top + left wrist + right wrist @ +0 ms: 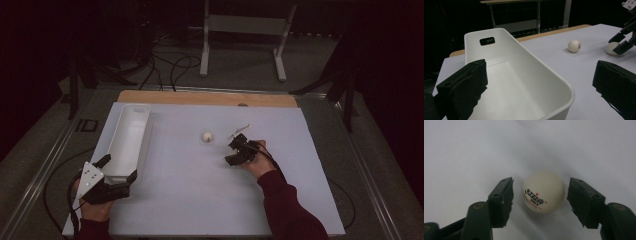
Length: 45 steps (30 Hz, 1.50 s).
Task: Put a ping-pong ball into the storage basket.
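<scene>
Right gripper bracketing a table-tennis ball right of the white bin, jaws not yet touching; next, squeezing gently, then lifting binward.

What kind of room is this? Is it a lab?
Probably a lab or test room: a bare white table, loose cables on the dark floor, and a person's hand-held right gripper around a ping-pong ball.

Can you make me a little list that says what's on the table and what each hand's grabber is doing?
Table: white top
Bin: long white tub, nothing in it, at the left
Ball one: white ball with red and black print, between the right gripper fingers, gaps on both sides
Ball two: second ball, alone mid-table
Left gripper: open, straddling the tub's near end
</scene>
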{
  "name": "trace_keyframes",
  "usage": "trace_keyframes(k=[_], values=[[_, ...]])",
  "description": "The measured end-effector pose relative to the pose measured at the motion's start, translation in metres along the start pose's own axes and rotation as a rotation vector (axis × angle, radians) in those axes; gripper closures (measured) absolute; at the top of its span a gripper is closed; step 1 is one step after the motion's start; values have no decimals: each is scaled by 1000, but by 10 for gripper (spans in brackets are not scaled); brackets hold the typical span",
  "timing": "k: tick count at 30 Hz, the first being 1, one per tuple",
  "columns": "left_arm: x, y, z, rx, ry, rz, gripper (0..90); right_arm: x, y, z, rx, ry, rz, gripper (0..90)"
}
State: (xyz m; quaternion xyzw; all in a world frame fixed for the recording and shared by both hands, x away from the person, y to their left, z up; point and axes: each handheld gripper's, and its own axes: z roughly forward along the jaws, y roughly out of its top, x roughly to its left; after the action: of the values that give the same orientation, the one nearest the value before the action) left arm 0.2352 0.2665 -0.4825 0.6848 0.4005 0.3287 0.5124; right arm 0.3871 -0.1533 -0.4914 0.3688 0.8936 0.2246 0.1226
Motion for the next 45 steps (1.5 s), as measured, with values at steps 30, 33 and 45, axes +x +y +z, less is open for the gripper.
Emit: trace_keyframes(k=[30, 33, 45], values=[[0, 0, 0, 1, 2, 1, 5, 4, 1, 1, 4, 5, 6, 500], [0, 0, 0, 1, 2, 0, 6, 4, 2, -3, -12, 9, 3, 499], [0, 0, 0, 1, 0, 2, 5, 6, 3, -10, -28, 11, 3, 499]])
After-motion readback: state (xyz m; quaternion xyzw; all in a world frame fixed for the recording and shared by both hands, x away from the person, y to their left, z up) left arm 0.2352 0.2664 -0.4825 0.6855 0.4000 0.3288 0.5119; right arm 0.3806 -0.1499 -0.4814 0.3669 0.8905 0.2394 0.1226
